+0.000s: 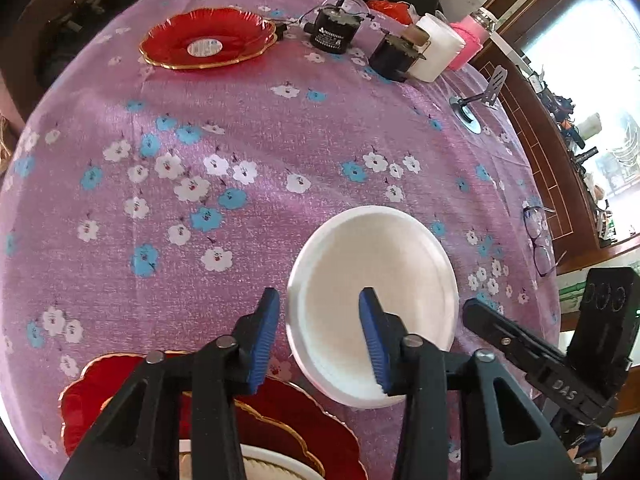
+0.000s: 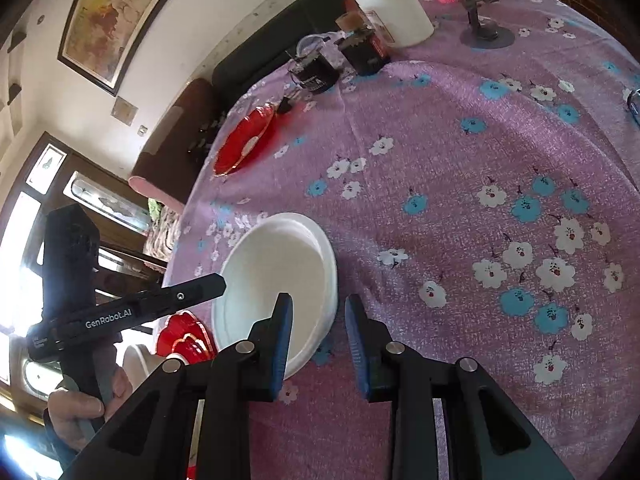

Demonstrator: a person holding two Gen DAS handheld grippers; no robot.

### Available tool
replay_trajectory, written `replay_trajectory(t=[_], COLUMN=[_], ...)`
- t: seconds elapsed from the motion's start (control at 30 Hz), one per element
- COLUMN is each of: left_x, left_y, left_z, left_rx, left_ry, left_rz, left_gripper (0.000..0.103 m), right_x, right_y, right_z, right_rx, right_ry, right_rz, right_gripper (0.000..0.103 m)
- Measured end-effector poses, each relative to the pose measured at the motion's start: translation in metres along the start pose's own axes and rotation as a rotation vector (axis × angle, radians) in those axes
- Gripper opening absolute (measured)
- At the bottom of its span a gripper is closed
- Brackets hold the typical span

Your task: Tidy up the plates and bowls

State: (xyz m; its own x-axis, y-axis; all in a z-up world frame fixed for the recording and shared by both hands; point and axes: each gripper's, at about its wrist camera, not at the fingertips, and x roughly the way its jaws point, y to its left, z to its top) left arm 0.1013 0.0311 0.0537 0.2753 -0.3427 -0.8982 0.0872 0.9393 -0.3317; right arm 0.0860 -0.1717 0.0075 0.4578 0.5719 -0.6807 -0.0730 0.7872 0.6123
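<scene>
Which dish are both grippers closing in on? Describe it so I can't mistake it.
On the purple floral tablecloth, near its front edge, sits a plain white plate straddled by both open grippers. Unlike the red gold-rimmed plates, it is white and has no scalloped edge.

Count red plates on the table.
2. One red plate at the far side near the black boxes; a second red plate at the near edge under the left gripper. More may be hidden.

- Framed painting (image 2: 120, 12) hangs on the white wall (image 2: 52, 96), far up-left.
- Bright window (image 1: 592, 40) glares up-right, above a wooden sill (image 1: 532, 128).
</scene>
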Motion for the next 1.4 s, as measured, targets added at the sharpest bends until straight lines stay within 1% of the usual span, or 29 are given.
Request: replay_trajectory(t=[0.03,0.1,0.17,0.3,0.4,0.57,0.73,0.87,0.93,1.0,1.03,1.13,1.4], left_x=[0.002,0.003,0.003,-0.009,-0.021,-0.052,-0.075,-0.095,-0.106,-0.117,-0.119,-0.128,-0.144], left_y=[0.000,-0.002,-0.002,-0.010,-0.020,-0.036,-0.039,-0.030,-0.024,-0.020,-0.018,-0.004,0.034], left_z=[0.000,-0.001,-0.003,-0.008,-0.015,-0.034,-0.055,-0.072,-0.083,-0.094,-0.097,-0.110,-0.138], left_rx=[0.002,0.011,0.013,0.038,0.060,0.110,0.128,0.125,0.124,0.139,0.143,0.124,0.089], left_ry=[0.004,0.005,0.001,-0.030,-0.061,-0.130,-0.171,-0.206,-0.216,-0.242,-0.242,-0.257,-0.280], left_rz=[0.005,0.013,0.005,-0.021,-0.042,-0.082,-0.106,-0.122,-0.143,-0.120,-0.113,-0.118,-0.103], left_gripper=[0.033,0.032,0.032,0.032,0.032,0.032,0.032,0.032,0.032,0.032,0.032,0.032,0.032], right_x=[0.004,0.007,0.007,-0.010,-0.029,-0.068,-0.095,-0.106,-0.106,-0.106,-0.106,-0.104,-0.081], right_y=[-0.001,-0.003,-0.005,-0.005,0.000,0.013,0.033,0.053,0.062,0.073,0.076,0.091,0.114], right_z=[-0.001,-0.003,-0.005,-0.007,-0.010,-0.019,-0.034,-0.049,-0.056,-0.065,-0.068,-0.078,-0.097], right_rx=[0.006,0.016,0.024,0.026,0.014,-0.009,-0.039,-0.078,-0.095,-0.116,-0.117,-0.148,-0.163], right_ry=[0.016,0.022,0.013,-0.025,-0.065,-0.135,-0.176,-0.185,-0.173,-0.169,-0.171,-0.167,-0.107], right_rz=[0.008,0.011,0.012,0.033,0.040,0.067,0.093,0.111,0.132,0.136,0.146,0.160,0.215], right_gripper=[0.018,0.015,0.011,0.011,0.010,0.010,0.010,0.011,0.011,0.010,0.010,0.011,0.011])
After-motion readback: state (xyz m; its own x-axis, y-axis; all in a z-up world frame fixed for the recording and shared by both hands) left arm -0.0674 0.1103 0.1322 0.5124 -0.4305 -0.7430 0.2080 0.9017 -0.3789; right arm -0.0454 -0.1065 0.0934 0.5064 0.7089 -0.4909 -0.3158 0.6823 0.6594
